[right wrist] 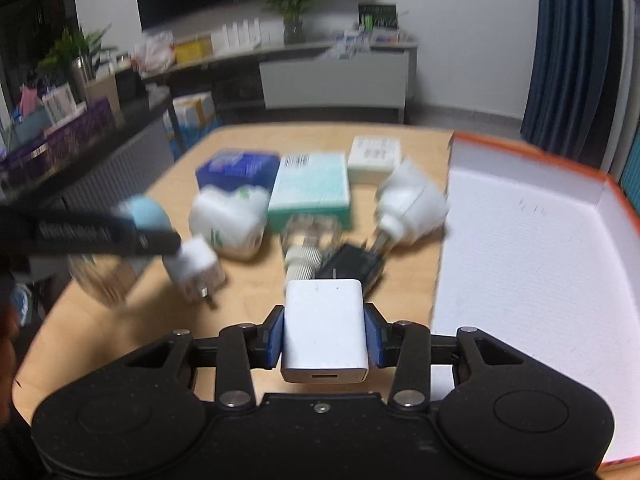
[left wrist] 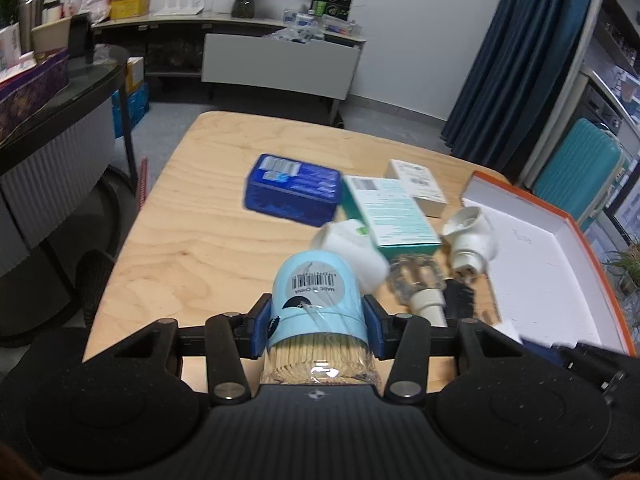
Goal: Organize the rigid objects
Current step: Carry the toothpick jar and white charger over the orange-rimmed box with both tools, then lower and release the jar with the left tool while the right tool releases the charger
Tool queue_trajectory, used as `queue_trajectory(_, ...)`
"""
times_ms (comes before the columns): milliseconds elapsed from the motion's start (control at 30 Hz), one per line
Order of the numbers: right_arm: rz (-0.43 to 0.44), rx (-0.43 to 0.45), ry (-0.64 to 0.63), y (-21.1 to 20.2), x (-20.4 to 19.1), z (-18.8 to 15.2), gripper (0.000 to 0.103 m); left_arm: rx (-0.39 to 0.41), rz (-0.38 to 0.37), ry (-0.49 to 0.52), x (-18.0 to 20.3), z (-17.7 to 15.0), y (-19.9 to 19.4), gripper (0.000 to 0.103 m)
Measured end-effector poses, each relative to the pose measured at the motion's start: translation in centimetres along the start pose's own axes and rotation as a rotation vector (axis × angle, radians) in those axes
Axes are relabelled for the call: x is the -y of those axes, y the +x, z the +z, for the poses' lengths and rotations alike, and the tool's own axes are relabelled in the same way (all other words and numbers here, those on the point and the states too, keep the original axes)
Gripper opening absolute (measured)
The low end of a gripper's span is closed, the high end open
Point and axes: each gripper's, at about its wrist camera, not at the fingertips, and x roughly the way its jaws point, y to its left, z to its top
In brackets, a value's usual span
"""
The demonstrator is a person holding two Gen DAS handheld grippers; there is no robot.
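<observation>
We've got both grippers loaded. The left gripper [left wrist: 316,322] pinches a light-blue toothpick jar [left wrist: 316,300]: blue pads [left wrist: 262,330] press its two sides at mid-body, barcode-label end pointing far, clear toothpick end back toward the camera. The jar sits centred between the fingers, above the near edge of the wooden table [left wrist: 192,232].

The right gripper [right wrist: 325,338] clamps a white charger block [right wrist: 325,330], pads on its left and right faces, port end facing the camera, block centred in the grip. It hangs over the table just left of the open orange-rimmed box [right wrist: 520,248], whose white floor is bare.

On the table past the fingers: blue tin [left wrist: 294,188] far left, teal carton [left wrist: 390,212] beside it, small white carton [left wrist: 418,184] behind that. Nearer: white plug adapter [left wrist: 348,252], clear bulb [left wrist: 416,280], white socket fitting [left wrist: 472,240], black item [left wrist: 458,300] touching the bulb's base.

In the right wrist view we see the left gripper at the left edge, blurred, jar in it.
</observation>
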Motion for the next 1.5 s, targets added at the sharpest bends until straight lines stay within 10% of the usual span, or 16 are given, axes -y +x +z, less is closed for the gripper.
queue_trajectory(667,-0.24,0.17,0.213,-6.0,14.7,4.5,0.05,0.012,-0.222,0.192,15.2,4.3,3.6,0.047)
queue_trajectory(1500,-0.269,0.099,0.211,1.0,21.5,7.2,0.05,-0.054,-0.208,0.244,21.1,5.6,10.4,0.047)
